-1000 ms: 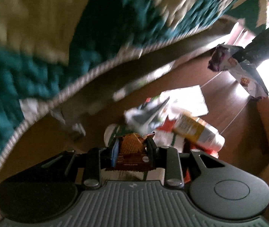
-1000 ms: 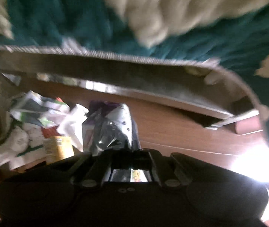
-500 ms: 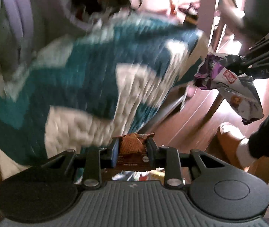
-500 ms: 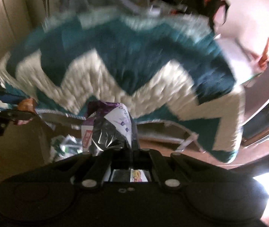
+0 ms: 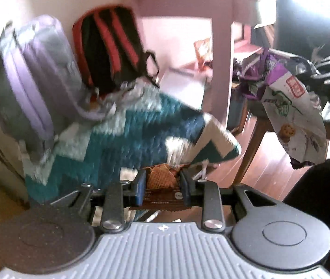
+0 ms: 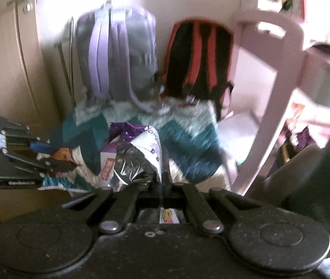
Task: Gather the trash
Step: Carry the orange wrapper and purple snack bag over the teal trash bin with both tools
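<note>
I had the left gripper [image 5: 163, 184] partly closed, its blue pads pressing both sides of a brown waffle-snack wrapper [image 5: 161, 181]; the wrapper stuck up a little between the fingers and hung out below them. My right gripper [image 6: 162, 181] was fully closed, pinching a crumpled purple-and-white cookie bag [image 6: 132, 155]. The left wrist view showed that same cookie bag [image 5: 290, 114] dangling from the right gripper's dark fingers at the right edge, up in the air, touching nothing else. The right wrist view caught the left gripper [image 6: 55, 157] at the left edge with a bit of orange-brown wrapper at its tips.

Behind both pieces of trash lay a teal-and-cream zigzag blanket [image 5: 127, 137]. A purple-grey backpack [image 5: 27, 86] and a black-and-red backpack [image 5: 109, 48] stood side by side against the wall, at the blanket's far end. A pink chair frame [image 5: 220, 53] stood to the right of them, on a reddish wood floor [image 5: 264, 169]. Both views were motion-blurred.
</note>
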`<state>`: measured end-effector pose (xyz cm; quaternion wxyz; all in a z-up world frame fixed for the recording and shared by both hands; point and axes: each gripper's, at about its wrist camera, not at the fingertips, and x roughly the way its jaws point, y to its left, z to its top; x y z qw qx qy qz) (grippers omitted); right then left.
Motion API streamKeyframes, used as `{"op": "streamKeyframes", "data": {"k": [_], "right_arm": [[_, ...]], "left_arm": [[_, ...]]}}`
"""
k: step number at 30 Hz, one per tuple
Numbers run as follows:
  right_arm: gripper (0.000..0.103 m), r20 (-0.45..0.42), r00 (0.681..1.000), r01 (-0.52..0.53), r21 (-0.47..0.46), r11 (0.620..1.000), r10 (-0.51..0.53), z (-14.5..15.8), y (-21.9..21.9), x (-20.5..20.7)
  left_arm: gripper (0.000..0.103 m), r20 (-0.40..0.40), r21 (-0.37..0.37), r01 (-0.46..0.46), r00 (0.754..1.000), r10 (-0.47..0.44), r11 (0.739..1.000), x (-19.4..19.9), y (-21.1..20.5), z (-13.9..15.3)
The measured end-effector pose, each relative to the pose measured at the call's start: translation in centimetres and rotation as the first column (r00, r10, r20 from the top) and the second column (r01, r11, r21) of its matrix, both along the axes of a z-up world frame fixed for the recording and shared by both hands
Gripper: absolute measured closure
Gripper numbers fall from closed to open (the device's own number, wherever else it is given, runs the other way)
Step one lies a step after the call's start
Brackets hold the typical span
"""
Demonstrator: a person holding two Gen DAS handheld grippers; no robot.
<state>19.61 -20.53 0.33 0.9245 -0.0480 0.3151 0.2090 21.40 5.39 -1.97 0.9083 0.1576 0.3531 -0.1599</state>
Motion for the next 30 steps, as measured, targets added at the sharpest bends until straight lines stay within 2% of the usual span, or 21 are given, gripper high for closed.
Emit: {"op": "streamKeyframes", "data": {"k": [4,8,12,16,19,22,24,30], "right_arm": [[0.103,0.079,0.996,0.046,0.046,0.998,-0.050,4.9,-4.3,-1.1],[0.103,0.176,0.978,0.106,0.060,0.993,-0.115,9.8,-9.0,-1.1],[0.103,0.258,0.944,0.193,0.079,0.978,-0.207,14.4,-13.7,-0.4],[0.103,0.318,0.893,0.304,0.096,0.948,-0.319,17.6,-18.5,1.0],[0.103,0.328,0.858,0.381,0.112,0.918,-0.396,18.5,-21.7,2.4],[0.103,0.324,0.824,0.447,0.135,0.884,-0.466,18.3,-24.4,4.1],[0.103,0.289,0.810,0.481,0.172,0.860,-0.511,17.9,-26.5,5.0],[0.103,0.158,0.790,0.555,0.229,0.800,-0.593,13.6,-31.0,7.2]], "left_arm": [[0.073,0.049,-0.015,0.029,0.998,-0.029,0.999,-0.3,-4.0,4.6],[0.073,0.098,-0.036,0.076,0.993,-0.072,0.996,0.1,-8.7,8.9],[0.073,0.136,-0.060,0.141,0.982,-0.132,0.988,1.0,-14.0,13.0],[0.073,0.171,-0.081,0.226,0.963,-0.210,0.971,1.9,-20.1,16.6],[0.073,0.190,-0.080,0.291,0.943,-0.272,0.953,2.6,-24.9,18.5],[0.073,0.192,-0.076,0.331,0.930,-0.312,0.940,3.6,-29.0,19.1],[0.073,0.186,-0.071,0.347,0.926,-0.330,0.935,4.5,-31.5,18.8],[0.073,0.116,-0.089,0.349,0.934,-0.338,0.933,8.0,-36.0,16.5]]}}
